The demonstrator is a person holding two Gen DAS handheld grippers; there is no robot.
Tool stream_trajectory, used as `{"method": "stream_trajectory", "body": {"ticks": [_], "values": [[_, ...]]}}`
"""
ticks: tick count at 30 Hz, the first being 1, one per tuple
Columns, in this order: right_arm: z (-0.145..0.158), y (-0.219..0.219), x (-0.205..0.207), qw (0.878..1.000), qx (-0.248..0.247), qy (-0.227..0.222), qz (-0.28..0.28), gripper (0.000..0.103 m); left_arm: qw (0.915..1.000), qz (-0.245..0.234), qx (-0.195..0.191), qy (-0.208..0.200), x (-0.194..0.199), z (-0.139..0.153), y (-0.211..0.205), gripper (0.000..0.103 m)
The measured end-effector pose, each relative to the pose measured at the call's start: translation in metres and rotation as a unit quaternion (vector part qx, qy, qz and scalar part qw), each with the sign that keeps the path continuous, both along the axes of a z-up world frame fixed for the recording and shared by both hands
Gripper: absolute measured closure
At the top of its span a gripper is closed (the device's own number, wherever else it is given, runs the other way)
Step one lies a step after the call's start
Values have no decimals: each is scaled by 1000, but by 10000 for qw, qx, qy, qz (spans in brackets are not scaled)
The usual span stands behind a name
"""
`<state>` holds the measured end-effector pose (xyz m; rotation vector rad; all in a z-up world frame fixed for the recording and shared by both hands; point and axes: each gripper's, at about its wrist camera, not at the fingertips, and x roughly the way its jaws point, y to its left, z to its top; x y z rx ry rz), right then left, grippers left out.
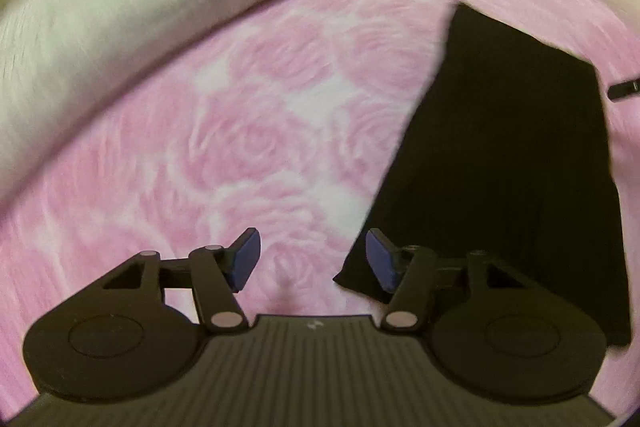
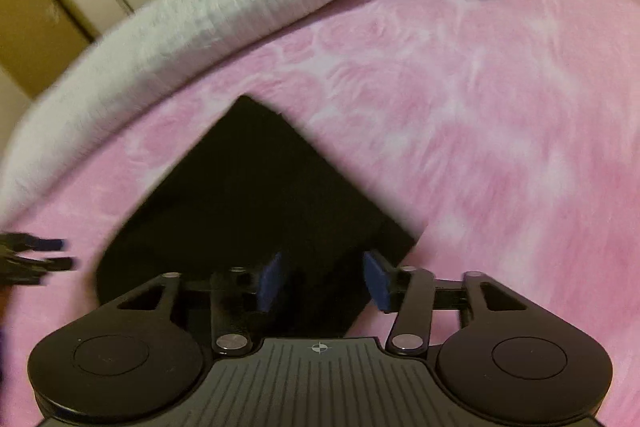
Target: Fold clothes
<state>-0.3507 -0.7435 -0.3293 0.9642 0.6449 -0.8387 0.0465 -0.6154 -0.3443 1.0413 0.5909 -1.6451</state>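
Black garment (image 2: 256, 203) lies flat on the pink bed (image 2: 500, 131), lower centre of the right view; right gripper (image 2: 324, 281) hangs released over its near edge; left gripper (image 1: 313, 259) released beside its corner; pinch corners cleanly, fold evenly.

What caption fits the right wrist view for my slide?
Right hand-held gripper open above a folded black garment on a pink rose-print bedspread.
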Motion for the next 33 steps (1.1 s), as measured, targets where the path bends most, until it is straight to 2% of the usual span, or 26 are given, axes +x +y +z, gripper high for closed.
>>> {"method": "stream_trajectory", "body": {"ticks": [1,2,3,4,5,6,8,9,11,12,15,16,17,19,20,21,22,23,24,25,27,30,33], "values": [[1,18,2,10000,85,-26,-19,51,9981,-506,-184,-302,-11,3,8,48],[2,37,6,9999,156,-28,-29,51,9903,-1175,-369,-641,-23,3,19,48],[6,56,14,9999,77,61,124,51,9746,-1925,-553,-1002,-35,0,32,46],[10,74,23,9994,-22,161,299,51,9544,-2598,-689,-1301,-43,-6,46,46],[16,94,37,9977,-199,203,612,51,9299,-3227,-805,-1568,-51,-14,59,46],[21,113,52,9945,-386,236,943,50,9088,-3707,-844,-1717,-56,-23,69,46],[27,147,86,9831,-704,307,1659,50,8639,-4533,-905,-2001,-63,-43,84,46],[27,163,104,9751,-875,439,1988,49,8446,-4780,-995,-2197,-63,-54,88,46],[20,195,142,9437,-1460,1156,2735,49,8046,-5224,-1177,-2565,-64,-76,96,46],[13,210,159,9205,-1848,1575,3061,49,7957,-5284,-1295,-2662,-63,-82,95,45],[-21,244,199,8312,-2747,2748,3977,49,7686,-5440,-1643,-2940,-59,-98,95,43],[-33,250,210,8035,-2893,3076,4196,49,7667,-5412,-1720,-2994,-58,-99,94,47],[-41,253,214,7886,-2966,3256,4290,49,7675,-5346,-1764,-3066,-58,-100,91,49],[-56,255,223,7618,-3064,3636,4400,49,7725,-5240,-1697,-3161,-55,-103,85,65],[-63,255,226,7460,-3108,3837,4468,52,7719,-5233,-1666,-3204,-52,-106,82,68],[-64,252,224,7452,-3154,3871,4420,65,7717,-5227,-1633,-3235,-50,-108,80,74],[-62,249,220,7480,-3119,3841,4424,69,7736,-5226,-1586,-3213,-51,-108,80,80],[-58,247,212,7473,-3132,3803,4459,81,7764,-5213,-1547,-3185,-52,-107,80,83],[-50,246,202,7463,-3170,3755,4489,88,7833,-5147,-1545,-3125,-56,-101,85,87],[-42,245,192,7454,-3210,3705,4517,90,7901,-5080,-1543,-3065,-60,-94,90,90],[-25,239,166,7539,-3087,3656,4502,97,8033,-4944,-1539,-2943,-69,-81,99,92],[-10,232,129,7570,-2898,3743,4505,99,8233,-4768,-1493,-2691,-86,-59,119,93],[3,227,93,7664,-2690,3816,4412,99,8368,-4696,-1369,-2459,-112,-50,145,94]]}}
